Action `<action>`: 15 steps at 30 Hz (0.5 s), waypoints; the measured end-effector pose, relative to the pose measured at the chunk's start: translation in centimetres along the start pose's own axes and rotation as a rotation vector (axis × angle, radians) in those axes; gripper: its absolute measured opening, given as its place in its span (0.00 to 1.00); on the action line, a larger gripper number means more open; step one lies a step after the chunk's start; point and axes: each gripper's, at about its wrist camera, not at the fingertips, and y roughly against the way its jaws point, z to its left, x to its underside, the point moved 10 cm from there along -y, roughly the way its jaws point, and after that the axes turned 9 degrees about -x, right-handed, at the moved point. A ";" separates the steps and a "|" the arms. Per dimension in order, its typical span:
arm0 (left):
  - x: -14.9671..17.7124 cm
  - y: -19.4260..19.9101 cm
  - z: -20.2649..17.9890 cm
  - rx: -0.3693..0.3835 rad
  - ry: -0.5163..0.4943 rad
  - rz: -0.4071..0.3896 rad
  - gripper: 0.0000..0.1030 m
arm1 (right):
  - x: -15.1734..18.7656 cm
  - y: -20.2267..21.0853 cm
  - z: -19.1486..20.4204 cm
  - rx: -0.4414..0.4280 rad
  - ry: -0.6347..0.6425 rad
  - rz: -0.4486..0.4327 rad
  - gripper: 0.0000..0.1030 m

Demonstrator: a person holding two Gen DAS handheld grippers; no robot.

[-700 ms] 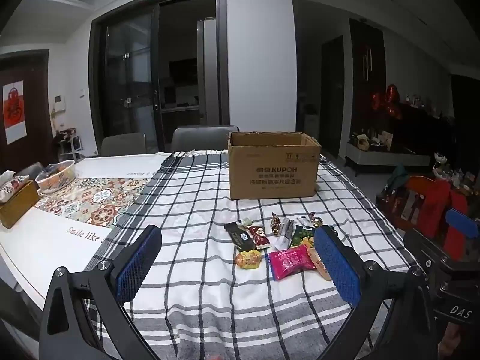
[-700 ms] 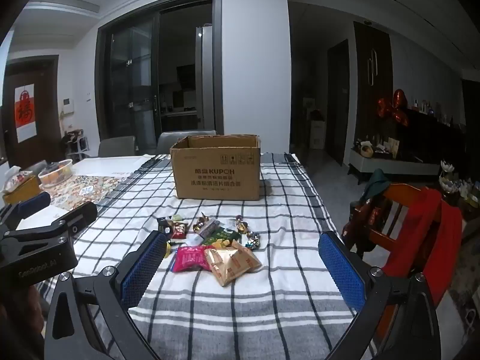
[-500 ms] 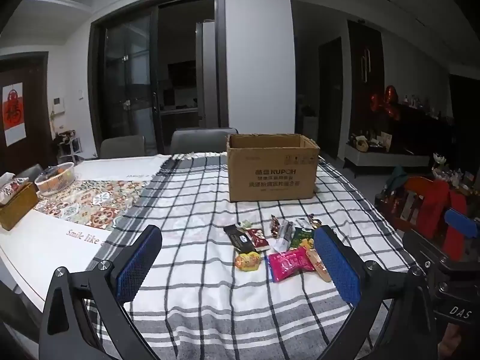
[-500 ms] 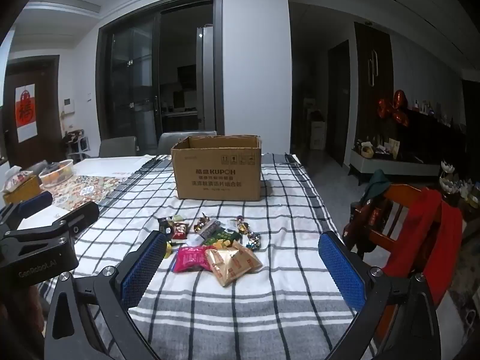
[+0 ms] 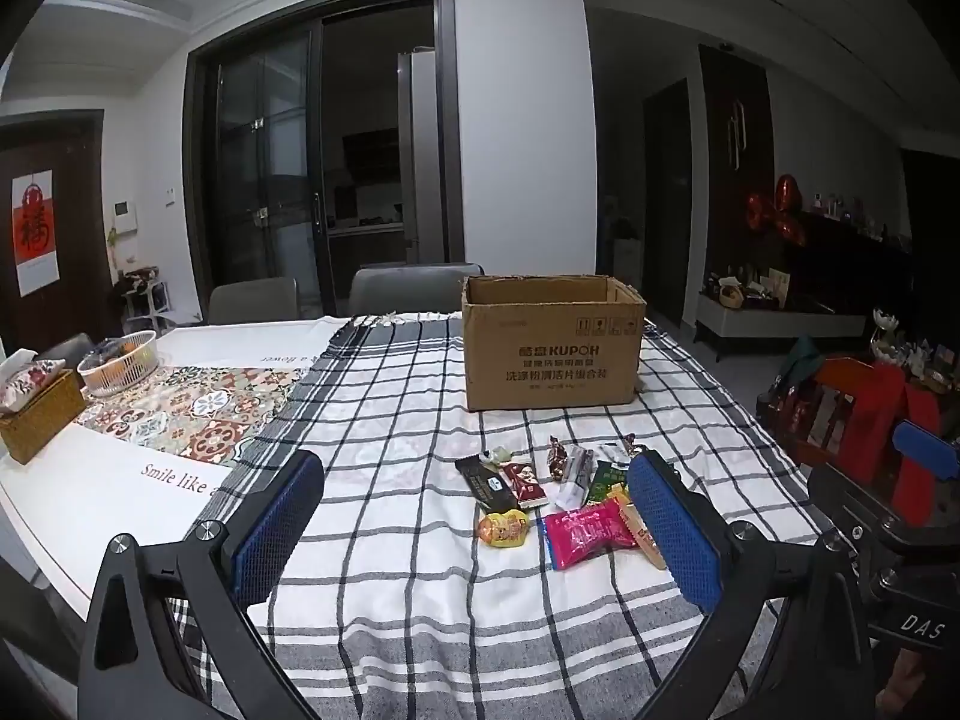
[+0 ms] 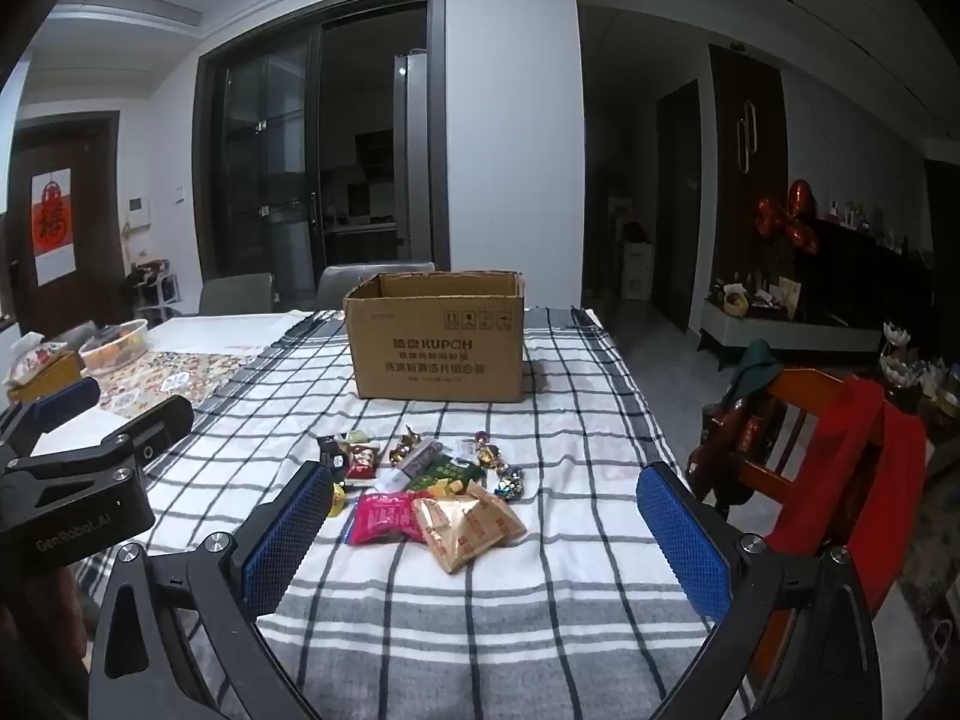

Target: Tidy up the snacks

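The snacks (image 6: pixel 420 486) lay in a loose cluster on the checked cloth (image 6: pixel 540 570) that covered the near end of the tabletop (image 5: pixel 90 498). At the front of the cluster a pink packet (image 6: pixel 384 517) lay touching a tan foil pouch (image 6: pixel 468 525), which partly overlapped it. Behind these sat a green packet (image 6: pixel 451 471), a dark bar (image 5: pixel 487 483), a small red-and-white packet (image 5: pixel 523 479) and several twisted foil candies (image 6: pixel 487 455). A small yellow sweet (image 5: pixel 503 528) lay just beside the pink packet on its left in the left wrist view. Beyond the cluster, well apart from it, an open cardboard box (image 6: pixel 435 342) stood upright on the cloth, its flaps folded out of the way.

The left gripper (image 5: pixel 480 531) hung over the cloth short of the snacks, its jaws spread wide with nothing between them. The right gripper (image 6: pixel 483 531) hung likewise, jaws wide apart and bare, with the pink packet and tan pouch seen between its blue pads (image 6: pixel 681 534) but not touched.

Further left, past the cloth, a patterned runner (image 5: pixel 192 414) carried a white basket (image 5: pixel 117 360) and a tissue box in a woven holder (image 5: pixel 36 402). A wooden chair (image 6: pixel 798 420) draped with a red garment (image 6: pixel 852 480) stood at the tabletop's right side.
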 end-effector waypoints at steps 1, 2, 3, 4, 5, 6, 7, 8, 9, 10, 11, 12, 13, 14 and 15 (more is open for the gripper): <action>0.0 0.0 0.0 -0.001 0.000 0.001 1.00 | 0.0 0.0 0.0 0.000 0.000 0.000 0.99; 0.0 0.0 0.0 0.000 0.001 0.000 1.00 | 0.0 0.0 0.0 0.000 0.000 0.000 0.99; 0.1 0.0 0.1 0.002 0.002 0.002 1.00 | 0.0 0.0 0.0 0.000 0.000 0.000 0.99; 0.1 0.0 0.1 0.002 0.001 0.003 1.00 | 0.0 0.0 0.0 0.000 0.000 0.000 0.99; 0.1 0.0 0.1 0.003 0.001 0.003 1.00 | 0.0 0.0 0.0 -0.001 -0.001 0.000 0.99; 0.1 -0.1 0.0 0.002 0.001 0.003 1.00 | 0.0 0.0 0.0 0.000 0.000 -0.001 0.99; 0.1 -0.1 0.1 0.001 0.001 0.002 1.00 | 0.0 0.0 0.0 0.000 0.001 0.000 0.99; 0.1 -0.1 0.0 0.001 0.001 0.002 1.00 | 0.0 0.0 0.0 0.000 0.001 0.000 0.99; 0.1 -0.1 0.1 0.003 0.001 0.004 1.00 | 0.0 0.0 0.0 0.000 0.000 -0.001 0.99; 0.1 -0.1 0.1 0.003 0.002 0.004 1.00 | 0.0 -0.1 0.0 -0.001 0.000 0.001 0.99; 0.1 -0.1 0.1 0.003 0.001 0.004 1.00 | 0.0 0.0 0.0 -0.001 -0.001 0.000 0.99; 0.1 -0.1 0.1 0.002 0.001 0.003 1.00 | 0.0 0.0 0.0 -0.001 -0.001 0.000 0.99; 0.1 -0.1 0.1 0.002 0.001 0.003 1.00 | 0.0 -0.1 0.0 -0.001 0.000 0.000 0.99; 0.1 -0.1 0.1 0.002 0.002 0.003 1.00 | 0.0 -0.1 0.0 0.000 0.001 0.000 0.99; 0.1 -0.1 0.1 0.002 0.001 0.003 1.00 | 0.0 -0.1 0.0 0.000 0.001 -0.001 0.99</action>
